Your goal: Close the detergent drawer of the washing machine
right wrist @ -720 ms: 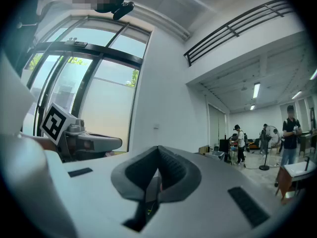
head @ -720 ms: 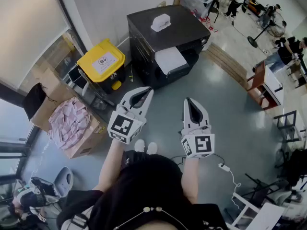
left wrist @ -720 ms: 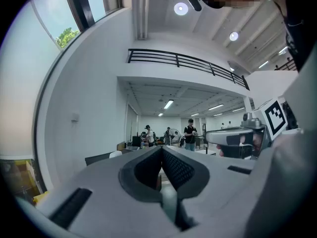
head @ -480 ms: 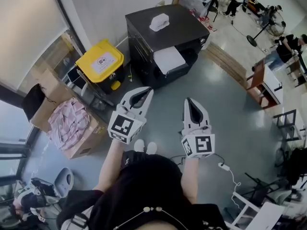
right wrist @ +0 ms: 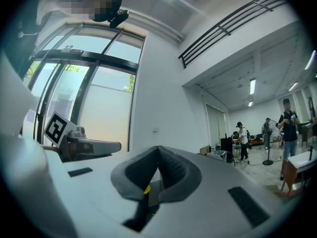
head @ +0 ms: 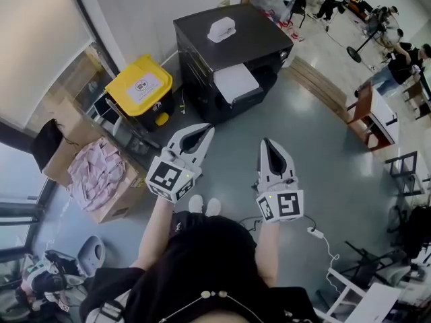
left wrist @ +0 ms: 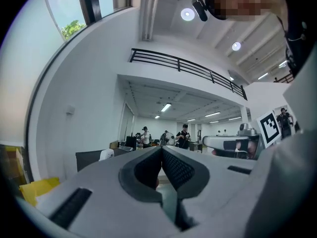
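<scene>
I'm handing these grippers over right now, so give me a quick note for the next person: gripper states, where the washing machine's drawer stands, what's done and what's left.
Left gripper: shut, empty, held level.
Right gripper: shut, empty, held level.
Washing machine: black, on the floor ahead, and neither gripper touches it. Its white detergent drawer sticks out of the front, so it appears open.
Done: nothing on the drawer yet.
Left: move up to the machine and push the drawer fully in.

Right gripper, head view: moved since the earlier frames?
No. The white right gripper sits at the same spot relative to the small white plug on the grey floor.
</scene>
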Demonstrator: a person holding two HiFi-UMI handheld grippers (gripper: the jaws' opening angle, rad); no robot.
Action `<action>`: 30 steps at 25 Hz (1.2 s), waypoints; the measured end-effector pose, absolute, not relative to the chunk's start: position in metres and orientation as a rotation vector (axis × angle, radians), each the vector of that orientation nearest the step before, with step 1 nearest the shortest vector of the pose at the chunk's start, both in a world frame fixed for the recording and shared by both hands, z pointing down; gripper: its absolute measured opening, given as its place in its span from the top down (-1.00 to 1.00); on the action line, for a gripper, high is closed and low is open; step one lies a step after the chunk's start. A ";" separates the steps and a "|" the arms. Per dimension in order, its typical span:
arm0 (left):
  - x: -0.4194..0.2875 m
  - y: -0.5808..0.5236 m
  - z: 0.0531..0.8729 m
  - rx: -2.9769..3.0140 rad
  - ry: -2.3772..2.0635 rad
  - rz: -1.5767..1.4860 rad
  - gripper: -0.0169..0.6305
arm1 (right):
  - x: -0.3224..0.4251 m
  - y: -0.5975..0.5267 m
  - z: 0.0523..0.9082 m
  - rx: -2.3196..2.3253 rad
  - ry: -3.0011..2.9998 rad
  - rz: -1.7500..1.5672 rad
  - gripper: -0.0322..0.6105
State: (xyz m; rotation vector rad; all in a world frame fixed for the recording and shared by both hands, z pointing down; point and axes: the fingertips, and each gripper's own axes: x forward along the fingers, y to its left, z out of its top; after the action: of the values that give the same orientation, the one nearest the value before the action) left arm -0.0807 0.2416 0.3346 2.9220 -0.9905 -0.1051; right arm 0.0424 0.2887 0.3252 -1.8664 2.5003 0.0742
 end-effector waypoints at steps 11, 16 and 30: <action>-0.054 0.238 0.380 2.839 -0.866 0.029 0.72 | 0.101 0.344 0.387 -1.873 2.436 -0.110 0.89; -0.047 0.240 0.403 2.818 -0.826 0.089 0.69 | 0.122 0.359 0.411 -1.896 2.419 -0.220 0.89; -0.038 0.152 0.454 2.781 -0.857 0.184 0.68 | 0.122 0.299 0.431 -1.893 2.613 -0.231 0.89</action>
State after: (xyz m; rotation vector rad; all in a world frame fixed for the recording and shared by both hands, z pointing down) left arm -0.0378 0.1524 0.4536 2.7813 -0.8574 0.1836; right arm 0.1217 0.2995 0.4312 -1.8934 2.6131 -0.2313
